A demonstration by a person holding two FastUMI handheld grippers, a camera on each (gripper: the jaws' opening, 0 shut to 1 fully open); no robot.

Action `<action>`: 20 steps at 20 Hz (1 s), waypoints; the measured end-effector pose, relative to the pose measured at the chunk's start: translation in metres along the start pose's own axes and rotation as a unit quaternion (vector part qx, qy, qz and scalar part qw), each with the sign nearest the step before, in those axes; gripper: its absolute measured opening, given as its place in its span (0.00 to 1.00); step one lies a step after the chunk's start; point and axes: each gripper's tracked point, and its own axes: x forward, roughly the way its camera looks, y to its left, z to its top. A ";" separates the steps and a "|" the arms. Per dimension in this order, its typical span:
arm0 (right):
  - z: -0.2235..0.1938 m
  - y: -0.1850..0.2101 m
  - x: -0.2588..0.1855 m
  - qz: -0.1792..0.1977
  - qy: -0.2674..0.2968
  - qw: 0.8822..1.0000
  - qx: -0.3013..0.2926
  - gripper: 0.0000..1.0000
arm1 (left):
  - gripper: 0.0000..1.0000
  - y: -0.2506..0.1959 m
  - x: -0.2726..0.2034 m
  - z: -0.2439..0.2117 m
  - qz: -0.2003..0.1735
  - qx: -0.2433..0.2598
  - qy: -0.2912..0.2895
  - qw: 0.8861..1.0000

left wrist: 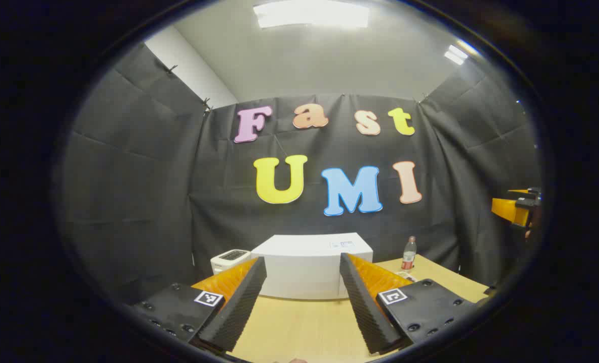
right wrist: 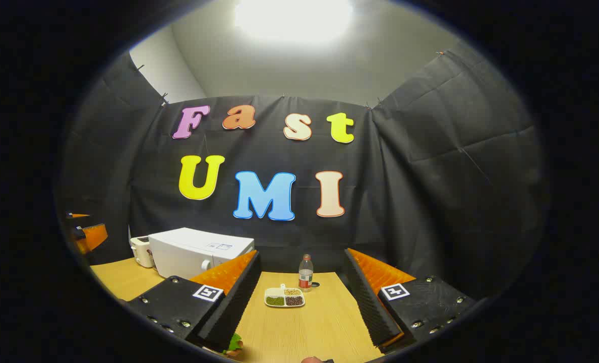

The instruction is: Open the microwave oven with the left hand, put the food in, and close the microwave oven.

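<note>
**Two open grippers, nothing held**

Two ribbed black pads on orange fingers frame each view, and both pairs stand wide apart with only bare table between them.

In the left gripper view, the left gripper [left wrist: 303, 302] points straight at the microwave [left wrist: 309, 264], a boxy white appliance with smooth, matte sides and squared edges. It sits on the pale wood-grain table [left wrist: 299, 327] near the cloth wall, and its door looks shut. Just beside it, on its left, stands a small white toaster [left wrist: 230, 258] with a dark slotted top. A clear plastic bottle [left wrist: 409, 253] with a red label stands on the table to the right of the microwave. The other gripper's orange body shows at the far right edge.

In the right gripper view, the right gripper [right wrist: 302, 297] faces the food tray [right wrist: 285, 297], a flat white rounded-rectangle dish with compartments holding green, dark and tan grainy fillings. It lies on the table [right wrist: 304, 333] between the pads' lines, well ahead of them. The bottle [right wrist: 305, 273] stands upright just behind the tray. The microwave [right wrist: 198, 250] sits to the left, the toaster [right wrist: 140, 250] touching or just beside its far side. A small green object [right wrist: 235, 344] shows at the bottom edge by the left pad; its shape is unclear.
</note>
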 end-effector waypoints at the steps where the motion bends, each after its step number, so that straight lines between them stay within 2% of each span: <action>1: -0.001 -0.001 0.001 0.001 0.001 1.000 0.000 0.98 | 0.96 -0.002 0.001 0.000 0.002 0.002 -0.001 1.000; 14: -0.018 -0.020 0.015 0.030 0.011 0.999 0.011 0.98 | 0.98 -0.053 0.009 0.000 0.008 0.020 -0.001 1.000; 17: -0.015 -0.022 0.016 0.040 0.004 0.999 0.018 0.98 | 0.94 -0.067 0.017 -0.002 0.006 0.024 0.001 1.000; 20: -0.018 -0.022 0.018 0.045 0.002 0.999 0.020 0.98 | 0.95 -0.074 0.023 -0.004 0.010 0.020 0.003 1.000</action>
